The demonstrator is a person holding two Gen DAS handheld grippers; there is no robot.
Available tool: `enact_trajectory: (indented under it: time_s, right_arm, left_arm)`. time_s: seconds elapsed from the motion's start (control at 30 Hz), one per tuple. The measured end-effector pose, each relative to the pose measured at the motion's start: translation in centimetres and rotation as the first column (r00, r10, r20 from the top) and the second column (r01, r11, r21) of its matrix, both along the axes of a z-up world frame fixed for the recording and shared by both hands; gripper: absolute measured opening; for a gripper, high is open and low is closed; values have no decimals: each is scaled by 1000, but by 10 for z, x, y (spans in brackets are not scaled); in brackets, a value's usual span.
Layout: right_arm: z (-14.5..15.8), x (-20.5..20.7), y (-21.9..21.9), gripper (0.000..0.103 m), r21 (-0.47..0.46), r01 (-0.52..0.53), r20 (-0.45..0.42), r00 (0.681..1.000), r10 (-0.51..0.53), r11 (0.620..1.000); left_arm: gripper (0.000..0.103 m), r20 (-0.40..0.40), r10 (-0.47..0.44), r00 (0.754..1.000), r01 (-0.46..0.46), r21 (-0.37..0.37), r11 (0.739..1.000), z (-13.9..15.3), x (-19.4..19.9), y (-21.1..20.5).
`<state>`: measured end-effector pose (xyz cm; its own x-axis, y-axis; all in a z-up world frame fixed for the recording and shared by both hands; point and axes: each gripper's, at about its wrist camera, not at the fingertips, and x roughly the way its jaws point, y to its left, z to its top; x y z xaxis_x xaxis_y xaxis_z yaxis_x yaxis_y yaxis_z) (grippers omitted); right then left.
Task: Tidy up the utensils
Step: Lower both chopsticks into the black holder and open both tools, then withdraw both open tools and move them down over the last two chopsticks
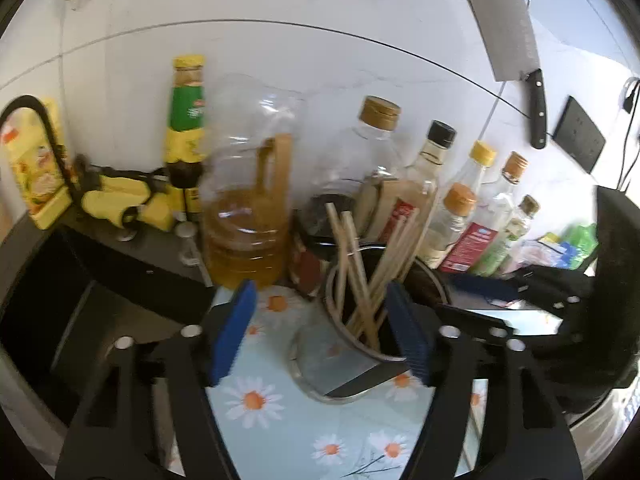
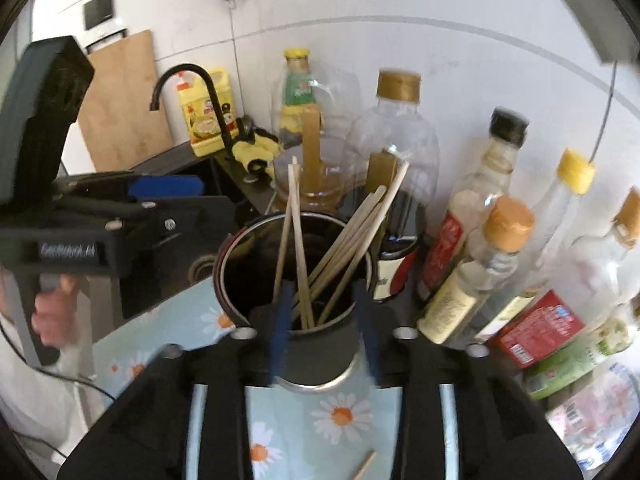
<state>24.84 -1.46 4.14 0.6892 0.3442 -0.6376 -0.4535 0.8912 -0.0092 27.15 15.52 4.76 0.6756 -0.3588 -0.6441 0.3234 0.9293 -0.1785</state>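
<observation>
While chopsticks (image 2: 340, 240) stand in cup (image 2: 320, 360), both grippers' fingers (image 1: 234, 320) (image 2: 282, 332) apart, empty.

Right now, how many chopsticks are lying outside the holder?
1: a chopstick on the mat, in front of the holder. Others may be hidden from view.

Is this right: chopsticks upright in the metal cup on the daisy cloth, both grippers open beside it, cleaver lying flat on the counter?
Not quite. The cleaver isn't on the counter; it hangs on the wall above the bottles, as the left wrist view shows. The rest holds: chopsticks stand in the cup on the daisy cloth, with left gripper and right gripper open.
</observation>
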Motion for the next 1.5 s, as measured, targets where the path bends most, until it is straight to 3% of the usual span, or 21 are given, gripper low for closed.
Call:
enact_trajectory:
  time_s: [0.17, 0.2, 0.23, 0.47, 0.7, 1.03, 1.5]
  right_arm:
    - [7, -26, -19, 70, 19, -12, 46, 999, 11, 1000]
    - [8, -30, -23, 82, 22, -12, 53, 999, 11, 1000]
    - [8, -36, -29, 86, 24, -7, 68, 998, 5, 1000]
    - [5, -65, -65, 87, 25, 5, 88, 996, -7, 1000]
    - [-10, -88, -100, 87, 66, 30, 65, 997, -34, 997]
    - [-55, -108, -139, 87, 65, 66, -39, 997, -63, 996]
    - [-121, -149, -156, 87, -23, 53, -104, 993, -55, 998]
  left_arm:
    - [88, 3, 67, 998, -67, 58, 996, 1, -16, 6]
    - [91, 5, 80, 997, -80, 56, 995, 1, -21, 7]
    - [92, 9, 92, 996, -93, 57, 994, 1, -26, 8]
    - [96, -26, 176, 984, -172, 112, 979, -13, -55, -6]
    - [96, -127, 209, 970, -193, 131, 972, -56, -78, -28]
    - [96, -243, 167, 955, -139, 126, 982, -106, -119, -78]
    - [96, -291, 97, 952, -41, 192, 981, -138, -127, -148]
